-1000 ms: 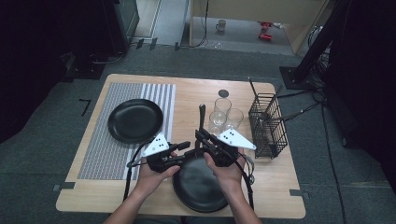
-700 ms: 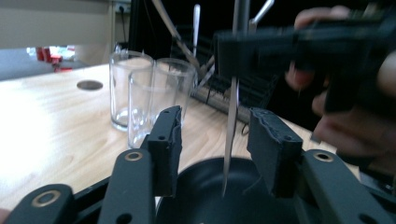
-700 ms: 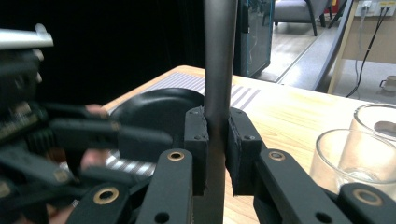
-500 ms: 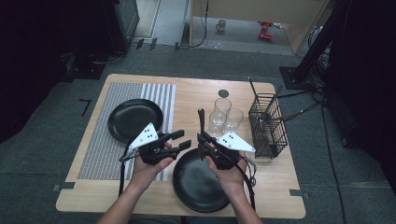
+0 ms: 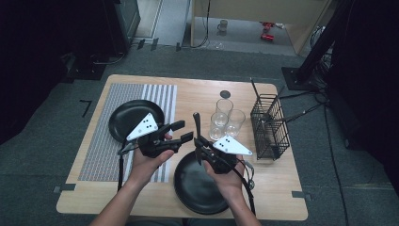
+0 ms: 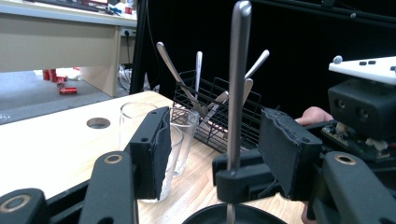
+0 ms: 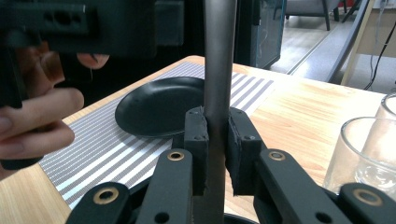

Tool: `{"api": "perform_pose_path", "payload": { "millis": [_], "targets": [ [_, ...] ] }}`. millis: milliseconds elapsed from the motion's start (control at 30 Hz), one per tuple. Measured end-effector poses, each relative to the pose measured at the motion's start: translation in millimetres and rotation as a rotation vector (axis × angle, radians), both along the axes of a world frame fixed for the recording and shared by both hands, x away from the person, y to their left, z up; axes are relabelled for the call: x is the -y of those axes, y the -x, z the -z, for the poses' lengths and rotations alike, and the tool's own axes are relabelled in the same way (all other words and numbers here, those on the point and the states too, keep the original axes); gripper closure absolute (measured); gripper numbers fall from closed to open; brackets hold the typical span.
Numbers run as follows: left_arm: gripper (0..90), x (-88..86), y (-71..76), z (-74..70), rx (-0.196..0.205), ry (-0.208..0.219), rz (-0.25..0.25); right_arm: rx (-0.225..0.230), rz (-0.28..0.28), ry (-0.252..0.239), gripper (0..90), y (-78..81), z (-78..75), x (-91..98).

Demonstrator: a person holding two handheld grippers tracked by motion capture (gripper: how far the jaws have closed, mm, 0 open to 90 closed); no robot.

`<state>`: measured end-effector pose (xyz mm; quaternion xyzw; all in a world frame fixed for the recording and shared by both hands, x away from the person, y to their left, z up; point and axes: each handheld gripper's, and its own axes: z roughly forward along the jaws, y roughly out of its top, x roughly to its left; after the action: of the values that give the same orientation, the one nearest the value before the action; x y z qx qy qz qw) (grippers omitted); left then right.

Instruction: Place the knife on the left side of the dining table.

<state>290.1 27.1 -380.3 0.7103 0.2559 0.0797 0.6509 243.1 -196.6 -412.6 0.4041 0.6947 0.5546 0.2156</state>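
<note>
My right claw (image 5: 198,141) is clenched on a metal utensil handle (image 7: 218,60), which stands upright between its pads over the near black plate (image 5: 197,188); which kind of utensil it is I cannot tell. In the right gripper view the pads press both sides of the handle.

My left claw (image 5: 181,131) is released: its jaws have just been opening, and nothing sits between them. It hangs above the bench (image 5: 197,92), just left of the handle, jaws pointing toward it. In the left gripper view its two pads stand apart, with the handle beyond them.

A second black plate (image 5: 124,117) lies on the striped mat (image 5: 162,94) to the left. Three glasses (image 5: 225,117) stand close together behind the handle, and right of them is a wire basket (image 5: 269,125) with cutlery (image 6: 173,70) leaning in it.
</note>
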Motion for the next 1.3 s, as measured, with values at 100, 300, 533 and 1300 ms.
{"api": "perform_pose_path", "payload": {
  "millis": [100, 300, 533, 1300],
  "targets": [
    [46.5, 2.7, 0.2, -3.0, 0.001, -0.004, -0.004, 0.004, -0.007, 0.003, 80.8, 0.3, 0.8, -2.1],
    [52.8, 8.0, -1.3, -7.5, -0.026, -0.001, -0.004, 0.007, -0.023, 0.014, 80.8, 1.2, 2.2, -9.3],
    [73.9, 11.8, -1.2, -7.6, -0.042, -0.015, -0.024, 0.006, -0.036, 0.035, 80.8, 2.0, 3.6, -15.7],
    [85.4, -6.1, -2.8, -16.6, 0.011, 0.023, -0.104, -0.023, -0.021, -0.010, 44.6, 0.6, 2.4, 16.9]
  ]
}}
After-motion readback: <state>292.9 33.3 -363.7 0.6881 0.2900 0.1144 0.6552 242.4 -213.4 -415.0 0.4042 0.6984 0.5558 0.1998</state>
